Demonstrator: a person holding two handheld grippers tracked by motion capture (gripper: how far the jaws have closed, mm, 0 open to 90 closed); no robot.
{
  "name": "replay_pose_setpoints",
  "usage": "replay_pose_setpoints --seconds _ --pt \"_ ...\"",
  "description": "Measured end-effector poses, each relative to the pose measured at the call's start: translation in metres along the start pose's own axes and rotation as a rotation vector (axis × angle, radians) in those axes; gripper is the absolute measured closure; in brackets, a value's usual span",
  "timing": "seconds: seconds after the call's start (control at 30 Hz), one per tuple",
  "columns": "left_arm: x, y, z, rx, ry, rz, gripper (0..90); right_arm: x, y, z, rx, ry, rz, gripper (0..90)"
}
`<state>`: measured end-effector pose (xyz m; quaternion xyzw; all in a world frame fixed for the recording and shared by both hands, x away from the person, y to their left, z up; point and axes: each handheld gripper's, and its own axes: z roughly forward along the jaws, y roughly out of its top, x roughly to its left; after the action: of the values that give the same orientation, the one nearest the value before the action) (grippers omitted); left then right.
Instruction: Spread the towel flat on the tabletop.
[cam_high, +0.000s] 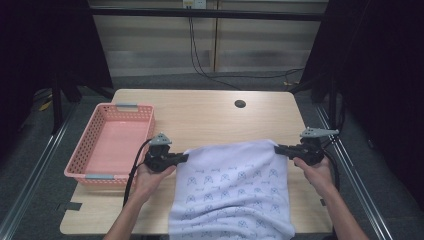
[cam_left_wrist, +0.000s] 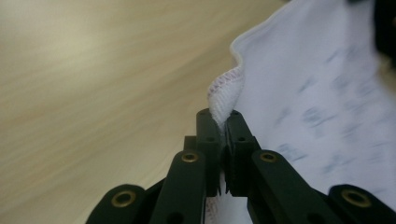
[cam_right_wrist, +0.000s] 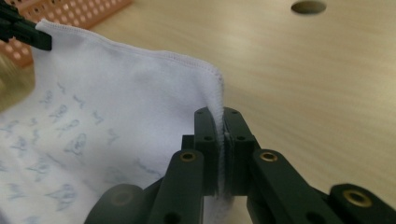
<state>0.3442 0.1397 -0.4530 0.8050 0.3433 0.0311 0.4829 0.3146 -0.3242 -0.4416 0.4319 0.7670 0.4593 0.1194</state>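
A white towel (cam_high: 232, 187) printed with small blue figures lies spread over the near half of the wooden table (cam_high: 210, 112) and hangs over its front edge. My left gripper (cam_high: 184, 157) is shut on the towel's far left corner, and in the left gripper view the towel's hem (cam_left_wrist: 224, 95) bulges up out of the closed jaws (cam_left_wrist: 223, 122). My right gripper (cam_high: 278, 148) is shut on the far right corner, where the towel's edge (cam_right_wrist: 217, 100) runs down between the jaws (cam_right_wrist: 221, 122). The far edge is stretched between the two grippers.
A pink plastic basket (cam_high: 95, 140) stands on the left side of the table, close to my left hand, and its lattice wall (cam_right_wrist: 70, 11) appears in the right gripper view. A round cable hole (cam_high: 240, 104) sits in the far part of the table. Bare wood lies beyond the towel.
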Motion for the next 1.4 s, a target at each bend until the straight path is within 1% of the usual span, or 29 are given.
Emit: replay_pose_setpoints --seconds 0.07,0.1,0.13,0.17,0.23,0.33,0.4,0.43,0.5,0.6,0.63,0.67,0.77,0.8,0.83,0.87,0.93,0.97,1.03,1.07,1.1,1.13,1.17,1.2,1.23,1.27,1.3,1.33,1.4 --pt "-0.006 0.010 -0.001 0.009 0.016 0.040 86.8 0.001 0.010 -0.003 -0.031 0.006 -0.007 86.8" --pt "-0.006 0.010 -0.001 0.009 0.016 0.040 86.9 0.001 0.014 -0.004 -0.039 0.009 -0.006 86.8" --pt "-0.007 0.021 -0.005 -0.022 0.007 0.057 86.9 0.002 0.020 -0.005 -0.047 0.008 -0.013 86.8" --pt "-0.007 0.025 -0.007 -0.035 0.012 0.059 86.8 0.003 0.025 -0.005 -0.053 0.006 -0.020 86.8" --pt "-0.007 0.034 -0.011 -0.052 0.015 0.066 86.9 0.004 0.034 -0.007 -0.068 0.008 -0.028 86.8" --pt "-0.006 0.049 -0.020 -0.072 0.043 0.095 86.8 0.003 0.047 -0.008 -0.079 -0.002 -0.037 86.8" --pt "-0.001 0.061 -0.027 -0.101 0.063 0.088 86.9 0.002 0.056 -0.008 -0.092 -0.010 -0.039 86.8" --pt "-0.001 0.061 -0.027 -0.101 0.063 0.088 87.0 0.001 0.061 -0.009 -0.096 -0.018 -0.042 86.9" --pt "0.007 0.076 -0.035 -0.121 0.093 0.088 87.0 -0.003 0.071 -0.009 -0.108 -0.033 -0.044 87.0" --pt "0.013 0.085 -0.039 -0.128 0.107 0.096 87.0 -0.008 0.079 -0.010 -0.125 -0.040 -0.029 87.1" --pt "0.017 0.091 -0.040 -0.141 0.107 0.091 87.0 -0.014 0.089 -0.010 -0.134 -0.050 -0.022 87.1" --pt "0.017 0.091 -0.040 -0.141 0.107 0.091 87.0 -0.014 0.089 -0.010 -0.134 -0.050 -0.022 87.1" --pt "0.022 0.104 -0.040 -0.148 0.121 0.102 87.0 -0.018 0.101 -0.010 -0.146 -0.055 -0.030 87.2" --pt "0.025 0.114 -0.039 -0.164 0.121 0.086 87.0 -0.020 0.113 -0.010 -0.148 -0.072 -0.037 87.2" --pt "0.025 0.114 -0.039 -0.164 0.121 0.086 87.0 -0.021 0.116 -0.009 -0.155 -0.075 -0.037 87.3" --pt "0.023 0.124 -0.036 -0.171 0.138 0.101 87.1 -0.023 0.120 -0.008 -0.162 -0.081 -0.034 87.3" --pt "0.023 0.129 -0.035 -0.174 0.139 0.106 87.1 -0.026 0.123 -0.007 -0.165 -0.088 -0.032 87.4" --pt "0.024 0.138 -0.036 -0.176 0.150 0.118 87.1 -0.032 0.130 -0.006 -0.176 -0.099 -0.021 87.4" --pt "0.027 0.143 -0.037 -0.191 0.148 0.107 87.1 -0.034 0.132 -0.006 -0.176 -0.103 -0.014 87.4" --pt "0.029 0.149 -0.039 -0.203 0.143 0.100 87.1 -0.038 0.139 -0.007 -0.180 -0.107 -0.010 87.5" --pt "0.030 0.154 -0.040 -0.211 0.141 0.098 87.1 -0.038 0.139 -0.007 -0.180 -0.107 -0.010 87.5" --pt "0.029 0.166 -0.042 -0.194 0.151 0.126 87.1 -0.038 0.149 -0.009 -0.196 -0.129 -0.015 87.6" --pt "0.029 0.166 -0.042 -0.194 0.151 0.126 87.1 -0.038 0.149 -0.009 -0.196 -0.129 -0.015 87.6" --pt "0.024 0.175 -0.046 -0.184 0.171 0.155 87.1 -0.033 0.158 -0.013 -0.241 -0.153 -0.029 87.9" --pt "0.024 0.175 -0.046 -0.184 0.171 0.155 87.1 -0.029 0.162 -0.016 -0.253 -0.140 -0.030 87.9" --pt "0.020 0.171 -0.051 -0.235 0.109 0.137 87.1 -0.025 0.163 -0.018 -0.250 -0.128 -0.043 87.9" --pt "0.020 0.171 -0.051 -0.235 0.109 0.137 87.1 -0.025 0.163 -0.018 -0.250 -0.128 -0.043 87.9" --pt "0.015 0.161 -0.049 -0.206 0.133 0.169 87.1 -0.022 0.159 -0.019 -0.218 -0.116 -0.056 87.9" --pt "0.013 0.147 -0.050 -0.192 0.126 0.170 87.1 -0.019 0.151 -0.022 -0.196 -0.110 -0.061 87.8"
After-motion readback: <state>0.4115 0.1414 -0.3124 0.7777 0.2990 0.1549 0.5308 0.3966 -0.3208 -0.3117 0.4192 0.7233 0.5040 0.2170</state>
